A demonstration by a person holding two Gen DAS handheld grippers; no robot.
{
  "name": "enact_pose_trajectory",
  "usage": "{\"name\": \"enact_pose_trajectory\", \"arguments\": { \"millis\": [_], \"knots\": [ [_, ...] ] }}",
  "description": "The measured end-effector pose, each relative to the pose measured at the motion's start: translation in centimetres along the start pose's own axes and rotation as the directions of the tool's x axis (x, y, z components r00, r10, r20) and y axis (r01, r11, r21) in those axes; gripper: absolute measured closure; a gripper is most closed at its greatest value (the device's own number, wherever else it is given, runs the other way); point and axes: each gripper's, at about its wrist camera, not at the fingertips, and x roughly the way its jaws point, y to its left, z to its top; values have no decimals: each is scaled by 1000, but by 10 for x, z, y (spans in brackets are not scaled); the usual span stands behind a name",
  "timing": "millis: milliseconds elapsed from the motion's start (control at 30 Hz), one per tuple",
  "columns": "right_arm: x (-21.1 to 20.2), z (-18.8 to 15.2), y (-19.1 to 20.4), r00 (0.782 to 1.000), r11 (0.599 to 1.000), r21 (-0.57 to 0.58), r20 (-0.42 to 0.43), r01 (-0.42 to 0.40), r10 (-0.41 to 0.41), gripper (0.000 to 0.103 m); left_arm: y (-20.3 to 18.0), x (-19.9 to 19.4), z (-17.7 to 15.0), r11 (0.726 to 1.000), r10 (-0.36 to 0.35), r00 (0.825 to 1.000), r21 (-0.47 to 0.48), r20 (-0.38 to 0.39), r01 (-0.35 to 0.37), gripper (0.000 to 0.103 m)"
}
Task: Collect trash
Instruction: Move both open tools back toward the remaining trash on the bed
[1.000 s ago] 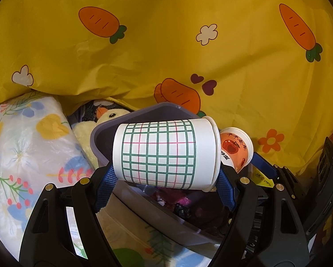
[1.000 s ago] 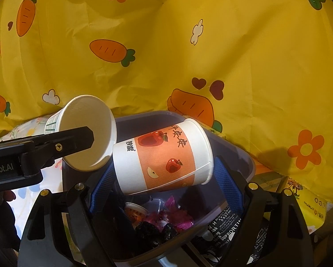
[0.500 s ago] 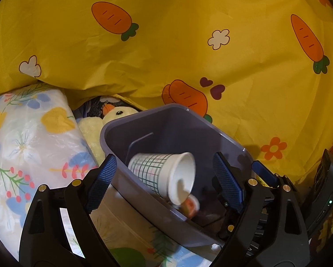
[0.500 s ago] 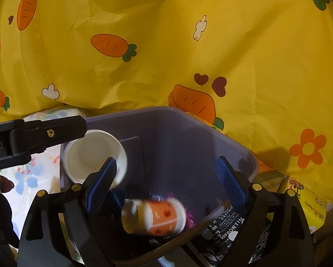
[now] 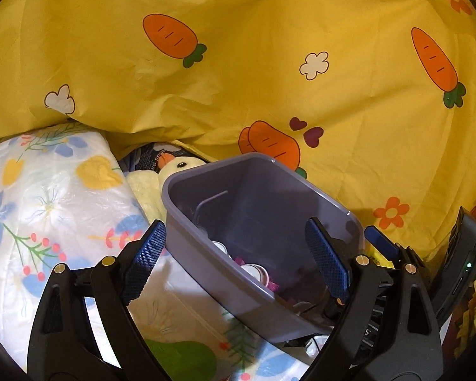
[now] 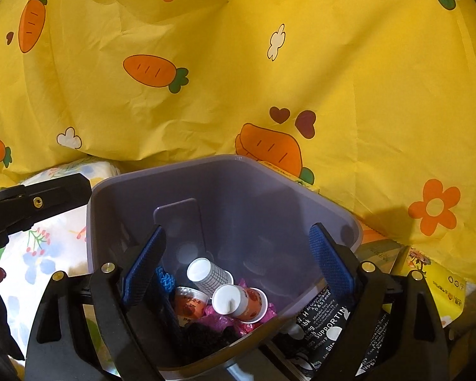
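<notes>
Both cups now lie in the grey-purple plastic bin (image 6: 269, 190), straight ahead of and below the right hand-held gripper (image 6: 238, 260). The white paper cup with a green grid print (image 6: 211, 274) rests on its side, its long axis running from upper left to lower right between that gripper's blue pads. Touching it on the near side is the orange paper cup with an apple print (image 6: 241, 301), also on its side, its base turned towards the camera. A second orange cup (image 6: 190, 304) and pink wrappers (image 6: 219, 317) lie around them.

The right hand-held gripper is open and empty, directly over the bin's mouth. The left hand-held gripper (image 5: 234, 254) is open and empty too, and sits over the bin's (image 5: 206, 222) near left rim, so the right one is the nearer to the contents.

A second ago each gripper clamped one cup crosswise above the bin, the grid cup in the left, the apple cup in the right. Both sets of jaws have just been opening, with nothing between them now, and the cups have dropped in.

My judgement: this drop is done, and the next trash lies somewhere outside these views.
</notes>
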Motion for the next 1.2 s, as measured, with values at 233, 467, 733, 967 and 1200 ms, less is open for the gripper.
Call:
{"name": "enact_pose_trajectory", "arguments": {
  "millis": [233, 467, 733, 967, 1200],
  "knots": [
    [-9, -3, 1, 1000, 1000, 20, 14, 9, -10, 15, 11, -23, -10, 999, 36, 999, -19, 29, -35, 15],
    [-25, -7, 2, 999, 999, 45, 36, 21, -23, 15, 36, -57, -28, 990, 128, 990, -61, 63, -125, 15],
    [-50, -9, 27, 996, 998, 21, 70, -51, 49, 15, 73, -101, -53, 950, 298, 951, -119, 79, -287, 15],
    [-66, -10, 80, 979, 981, -55, 63, -188, 191, 15, 115, -156, -84, 877, 461, 883, -194, 87, -439, 15],
    [-76, -16, 154, 941, 930, -157, 13, -331, 337, 15, 158, -216, -117, 768, 620, 779, -268, 87, -582, 15]
  ]
}}
